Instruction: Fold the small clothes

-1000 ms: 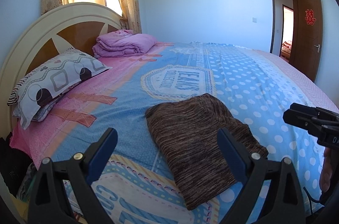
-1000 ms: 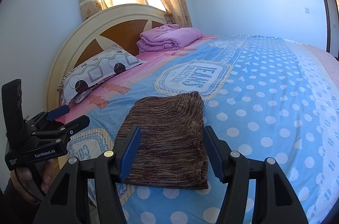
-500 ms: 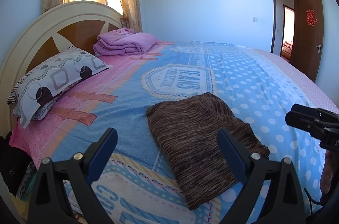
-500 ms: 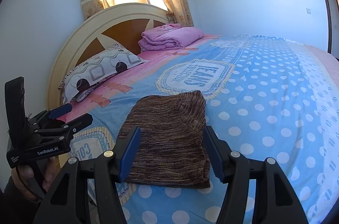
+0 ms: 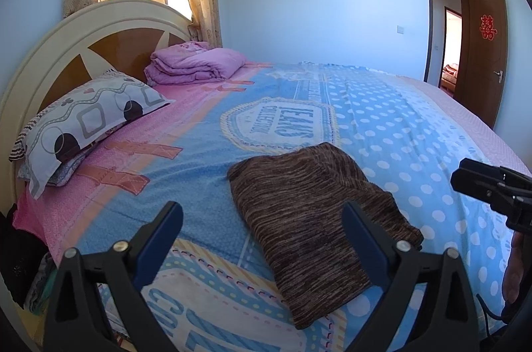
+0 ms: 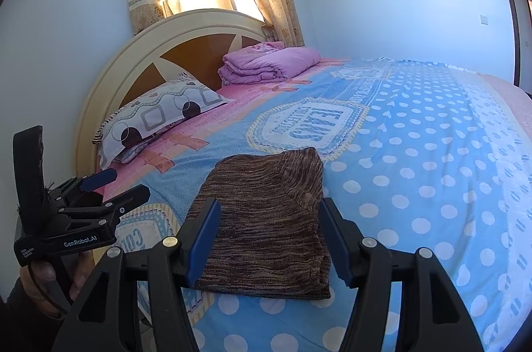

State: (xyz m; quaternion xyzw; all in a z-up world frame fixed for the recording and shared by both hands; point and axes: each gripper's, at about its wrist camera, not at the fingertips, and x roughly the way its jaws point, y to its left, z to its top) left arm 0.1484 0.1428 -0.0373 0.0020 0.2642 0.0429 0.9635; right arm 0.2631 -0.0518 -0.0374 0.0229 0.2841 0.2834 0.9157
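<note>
Lying flat on blue dotted bedspread [image 6: 432,152] near bed's front edge: brown striped knit garment [image 6: 266,219], folded into rough rectangle; long axis runs toward headboard [image 6: 139,66]; left gripper [image 5: 262,229] jaws just widened, empty; right gripper [image 6: 269,232] partly open, empty, above garment's near edge.

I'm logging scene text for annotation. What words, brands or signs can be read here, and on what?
"GenRobot.AI": on the black left gripper, right wrist view; the smaller label beside it is too small to read.
"TEXAS COLLECTION": upside-down badge on the blue polka-dot bedspread.
"CO...": large letters at the bedspread's near edge, cut off.
Red double-happiness sign: on the brown wooden door.
</note>
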